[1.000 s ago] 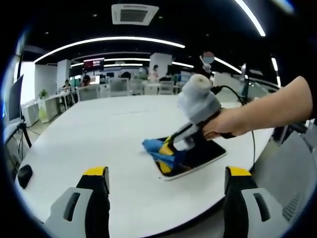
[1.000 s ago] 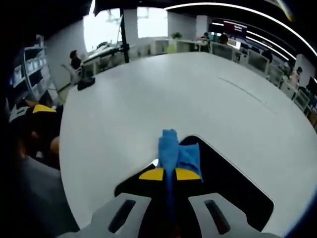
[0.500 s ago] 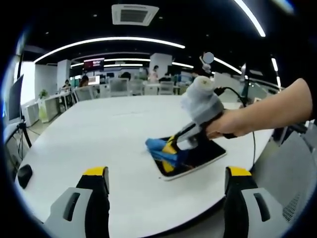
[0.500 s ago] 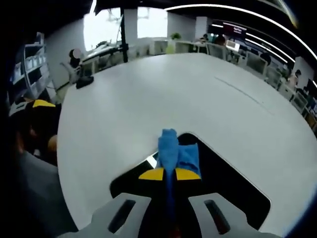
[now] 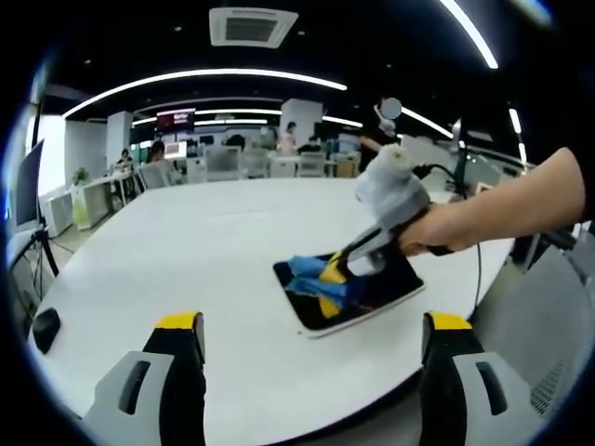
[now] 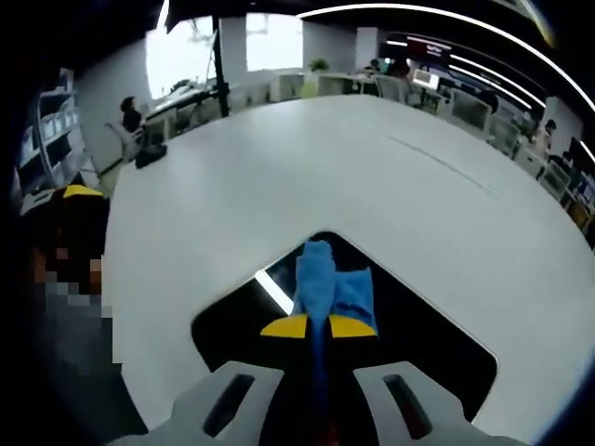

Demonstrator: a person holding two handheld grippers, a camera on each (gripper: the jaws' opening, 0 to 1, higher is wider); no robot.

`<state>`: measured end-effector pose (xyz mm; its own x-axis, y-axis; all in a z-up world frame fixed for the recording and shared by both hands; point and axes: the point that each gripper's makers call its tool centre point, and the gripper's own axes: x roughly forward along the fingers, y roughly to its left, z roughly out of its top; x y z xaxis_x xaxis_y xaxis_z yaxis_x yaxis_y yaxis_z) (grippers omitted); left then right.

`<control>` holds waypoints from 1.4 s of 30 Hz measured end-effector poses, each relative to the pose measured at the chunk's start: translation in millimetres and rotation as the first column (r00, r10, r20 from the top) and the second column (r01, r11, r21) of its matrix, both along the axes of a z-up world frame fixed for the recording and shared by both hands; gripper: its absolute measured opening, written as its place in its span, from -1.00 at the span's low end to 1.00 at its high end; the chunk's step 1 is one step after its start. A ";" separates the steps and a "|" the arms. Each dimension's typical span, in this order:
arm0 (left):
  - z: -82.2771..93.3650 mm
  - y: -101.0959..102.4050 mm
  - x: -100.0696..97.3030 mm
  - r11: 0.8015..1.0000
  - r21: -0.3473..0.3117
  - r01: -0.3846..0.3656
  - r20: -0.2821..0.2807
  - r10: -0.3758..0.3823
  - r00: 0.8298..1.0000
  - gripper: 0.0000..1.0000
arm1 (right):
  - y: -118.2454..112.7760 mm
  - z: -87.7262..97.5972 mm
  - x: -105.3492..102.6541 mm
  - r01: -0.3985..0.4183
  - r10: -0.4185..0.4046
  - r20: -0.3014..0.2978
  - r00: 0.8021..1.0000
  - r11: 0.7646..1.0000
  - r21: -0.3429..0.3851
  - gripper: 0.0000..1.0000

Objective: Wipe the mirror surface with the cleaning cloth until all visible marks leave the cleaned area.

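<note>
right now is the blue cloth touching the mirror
Touching. In the left gripper view the blue cloth, clamped in the right gripper, presses onto the dark mirror with no gap; the right gripper view shows it lying on the glass too.

White round table (image 5: 186,251), office desks (image 5: 232,165) behind (people seated), ceiling vent (image 5: 253,25), light strips (image 5: 204,76)

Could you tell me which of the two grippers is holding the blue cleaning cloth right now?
The right gripper: its jaws are shut on the blue cleaning cloth, pressed on the mirror. The left gripper hangs open, holding nothing.
</note>
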<state>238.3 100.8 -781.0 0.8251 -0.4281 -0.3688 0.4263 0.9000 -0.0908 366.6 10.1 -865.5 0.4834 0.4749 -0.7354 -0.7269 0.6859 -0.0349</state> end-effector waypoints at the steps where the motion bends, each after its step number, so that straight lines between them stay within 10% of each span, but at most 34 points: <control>1: -0.3 0.0 0.0 1.000 0.002 0.001 -0.001 -0.001 1.000 0.94 | -2.4 0.0 -0.1 0.003 -0.003 -0.002 1.000 1.000 -0.002 -0.98; 42: -0.3 2.2 -0.1 1.000 0.003 -0.006 -0.001 0.006 1.000 0.93 | -99.1 -1.0 0.9 0.144 -0.145 -0.017 0.989 0.989 -0.032 -0.98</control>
<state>238.2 103.0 -781.2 0.8272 -0.4219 -0.3711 0.4207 0.9029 -0.0888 367.5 -89.0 -866.5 0.5310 0.3780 -0.7584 -0.6211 0.7824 -0.0449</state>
